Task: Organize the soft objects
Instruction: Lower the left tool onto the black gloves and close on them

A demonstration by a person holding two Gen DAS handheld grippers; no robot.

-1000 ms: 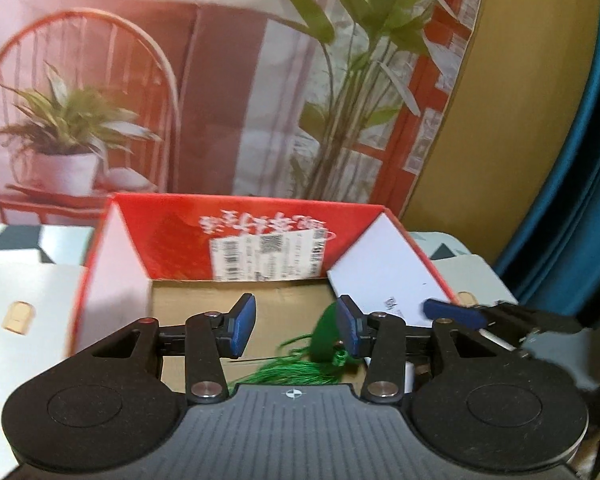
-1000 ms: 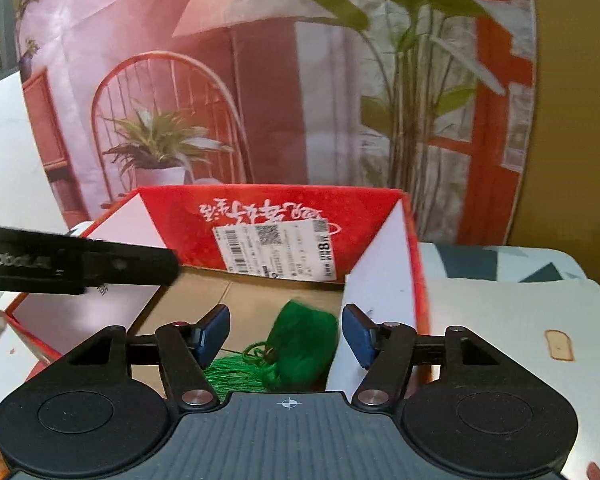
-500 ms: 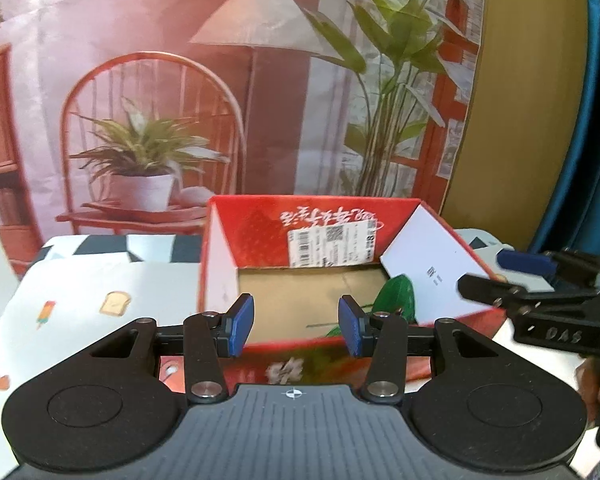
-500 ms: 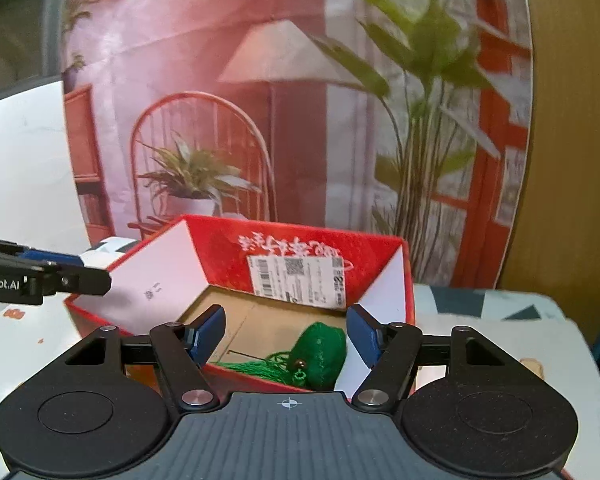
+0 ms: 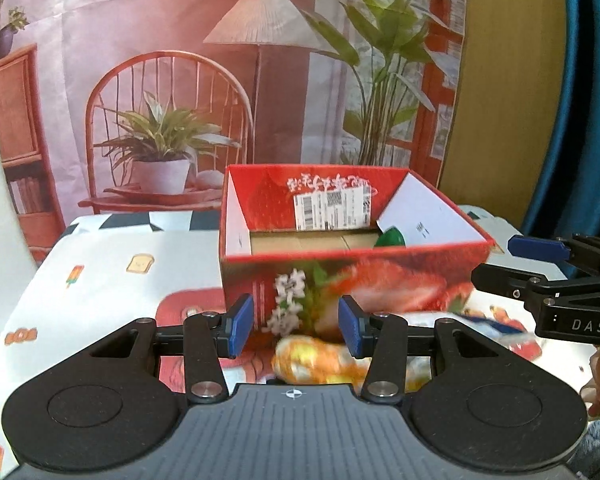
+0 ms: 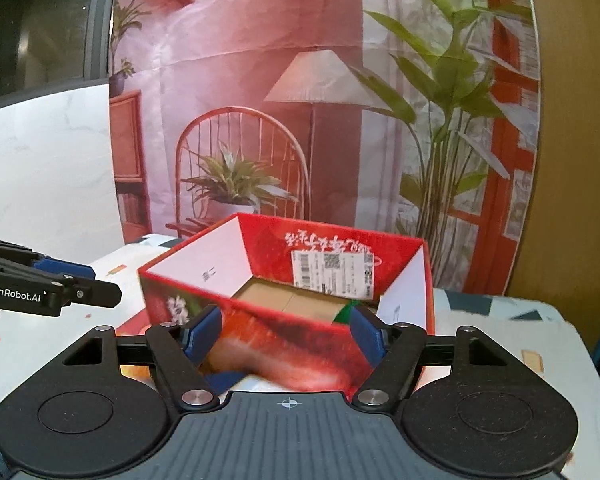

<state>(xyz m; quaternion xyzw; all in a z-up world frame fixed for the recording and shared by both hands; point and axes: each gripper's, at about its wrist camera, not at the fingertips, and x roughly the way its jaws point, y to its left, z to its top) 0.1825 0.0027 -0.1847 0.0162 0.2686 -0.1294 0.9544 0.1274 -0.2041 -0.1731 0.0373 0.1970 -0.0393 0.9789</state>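
Both tongs (image 5: 296, 324) (image 6: 286, 334) gape above the patterned tablecloth (image 5: 100, 280), before a printed backdrop (image 5: 180, 60).

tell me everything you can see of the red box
The red box is an open-topped cardboard carton printed with strawberries and white flowers outside; its inner side walls are white, its floor plain brown. A white barcode label sticks to the inner far wall. It stands upright on the patterned tablecloth, with a green soft object in its right corner.
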